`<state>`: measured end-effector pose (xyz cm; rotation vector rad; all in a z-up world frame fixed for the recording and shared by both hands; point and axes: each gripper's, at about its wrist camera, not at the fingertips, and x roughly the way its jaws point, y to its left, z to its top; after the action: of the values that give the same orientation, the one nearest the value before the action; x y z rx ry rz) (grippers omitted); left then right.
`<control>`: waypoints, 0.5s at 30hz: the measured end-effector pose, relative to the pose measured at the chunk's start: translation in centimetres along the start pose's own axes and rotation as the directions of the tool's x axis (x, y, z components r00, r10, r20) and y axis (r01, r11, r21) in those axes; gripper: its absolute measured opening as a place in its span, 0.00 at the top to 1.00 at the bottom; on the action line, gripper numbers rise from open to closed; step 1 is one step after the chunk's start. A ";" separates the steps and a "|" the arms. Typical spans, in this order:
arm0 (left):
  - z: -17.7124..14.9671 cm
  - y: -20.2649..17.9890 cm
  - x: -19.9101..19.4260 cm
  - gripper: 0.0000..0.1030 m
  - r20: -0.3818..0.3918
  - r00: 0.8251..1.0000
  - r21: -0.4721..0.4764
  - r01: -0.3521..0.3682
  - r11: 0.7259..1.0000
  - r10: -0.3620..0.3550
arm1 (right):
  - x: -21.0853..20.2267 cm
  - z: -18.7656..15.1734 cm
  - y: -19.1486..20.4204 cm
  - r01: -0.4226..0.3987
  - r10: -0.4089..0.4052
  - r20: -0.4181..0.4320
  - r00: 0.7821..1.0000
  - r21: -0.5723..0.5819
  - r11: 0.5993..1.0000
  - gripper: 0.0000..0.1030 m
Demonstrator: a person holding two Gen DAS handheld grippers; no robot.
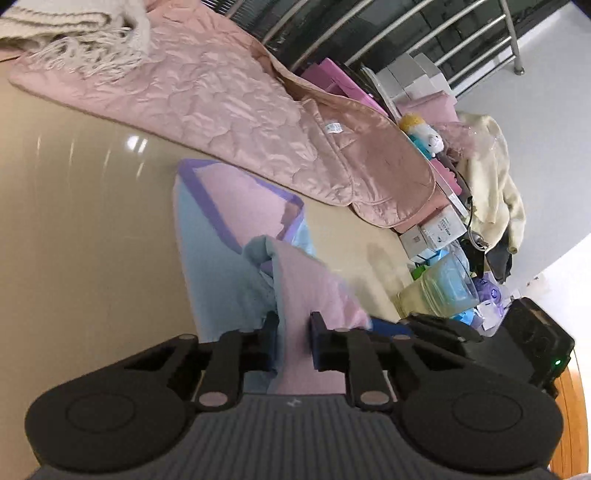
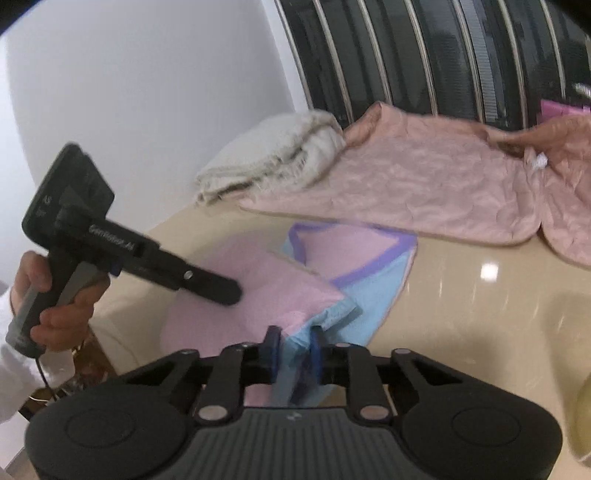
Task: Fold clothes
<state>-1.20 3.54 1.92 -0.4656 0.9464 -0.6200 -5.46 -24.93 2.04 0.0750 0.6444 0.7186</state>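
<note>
Left claw (image 1: 293, 341): nearly closed, pink-and-blue cloth pinched between its pads. Right claw (image 2: 294, 356): likewise narrow, clamped on a blue edge of that cloth (image 2: 343, 273).

Garment: small pink, blue and purple-trimmed piece, lying on the beige desk (image 1: 85, 206) with its near end lifted into both claws. In the left wrist view it runs from 6 o'clock up toward 11 o'clock; that line is its long axis, purple-edged end farthest from you.

Neighbours: quilted pink jacket (image 1: 229, 99) at 12 to 2 o'clock, its edge close beside the garment's far end; cream fringed blanket (image 1: 74, 33) at 10 o'clock; clutter of boxes (image 1: 432, 229) at 3 o'clock.

Step, as judged: carrying the held end over to make a fold. You should keep both claws level with each other, hold the edge taut between them, lay it along the long axis, and stay clear of the jacket.
</note>
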 end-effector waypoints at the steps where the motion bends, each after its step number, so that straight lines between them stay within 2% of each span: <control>1: -0.3 0.1 0.1 0.80 0.002 1.000 0.003 -0.016 1.000 0.016 | -0.3 0.1 0.1 -0.007 0.007 -0.005 1.000 0.008 1.000 0.86; 5: -1.1 0.8 0.2 0.56 0.007 1.000 -0.004 -0.024 1.000 0.024 | 0.2 0.0 0.6 0.036 -0.035 -0.057 0.998 0.011 0.999 0.83; 7: -0.9 0.3 -1.0 0.51 0.044 0.998 0.023 -0.049 0.999 0.048 | 0.3 -0.3 0.8 0.057 -0.056 -0.073 0.996 0.016 0.998 0.83; 11: 0.0 -0.7 -2.7 0.51 0.161 0.985 0.077 -0.077 0.994 0.064 | -1.2 0.4 1.5 0.091 -0.091 0.030 0.995 0.002 0.996 0.82; 13: 0.3 -1.5 -1.5 0.54 0.193 0.969 0.105 -0.178 0.978 0.156 | -0.6 0.7 1.8 0.084 -0.083 0.064 0.994 -0.023 0.996 0.83; 14: 0.2 -1.8 -0.8 0.63 0.204 0.956 0.120 -0.238 0.964 0.210 | 0.2 0.7 2.0 0.092 -0.090 0.052 0.995 -0.032 0.995 0.83; 15: -0.1 -2.0 0.0 0.67 0.205 0.942 0.142 -0.296 0.945 0.264 | 1.1 0.7 2.1 0.099 -0.098 0.041 0.994 -0.042 0.994 0.83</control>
<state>-1.81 2.01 3.13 -0.2230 0.7579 -0.3862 -5.68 -22.58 2.63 0.0165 0.5912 0.6343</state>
